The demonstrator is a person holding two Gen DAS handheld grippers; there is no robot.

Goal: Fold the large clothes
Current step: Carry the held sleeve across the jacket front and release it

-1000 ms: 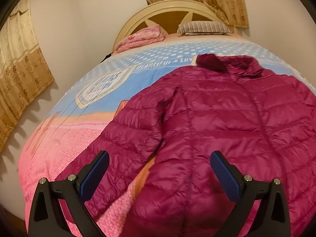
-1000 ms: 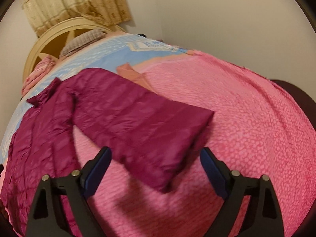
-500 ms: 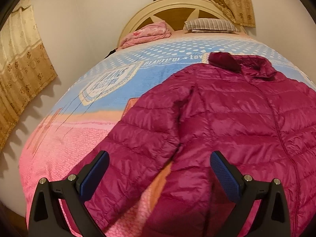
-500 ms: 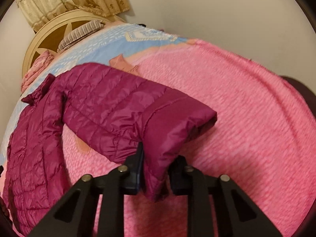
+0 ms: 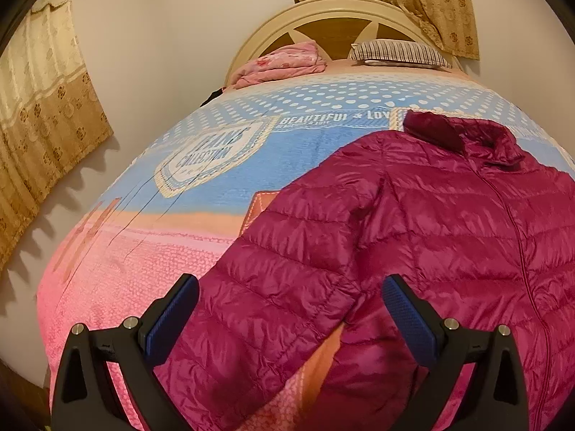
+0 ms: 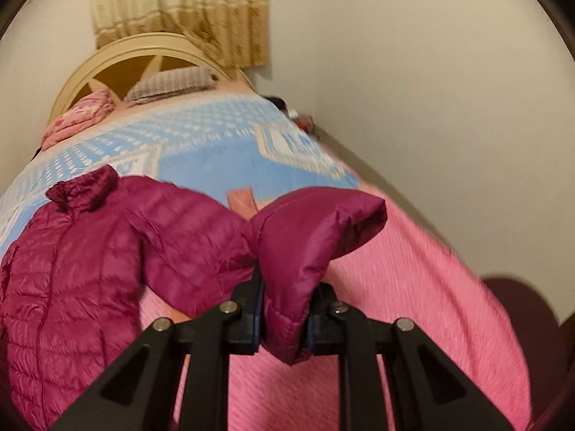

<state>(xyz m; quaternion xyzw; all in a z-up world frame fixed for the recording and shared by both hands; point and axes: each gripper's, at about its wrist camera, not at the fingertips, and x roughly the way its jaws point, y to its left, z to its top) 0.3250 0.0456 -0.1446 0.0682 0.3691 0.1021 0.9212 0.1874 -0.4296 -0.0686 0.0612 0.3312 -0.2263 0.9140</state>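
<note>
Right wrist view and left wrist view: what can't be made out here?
- Magenta quilted puffer jacket: hem cut off by the left wrist view's bottom edge.
- Its right sleeve cuff: grip hidden between the right gripper fingers.
- Small items by the wall: motion-blurred, tiny.

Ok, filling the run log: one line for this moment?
right tool shut on jacket sleeve, lifted | left tool open over other sleeve | jacket on bed
</note>
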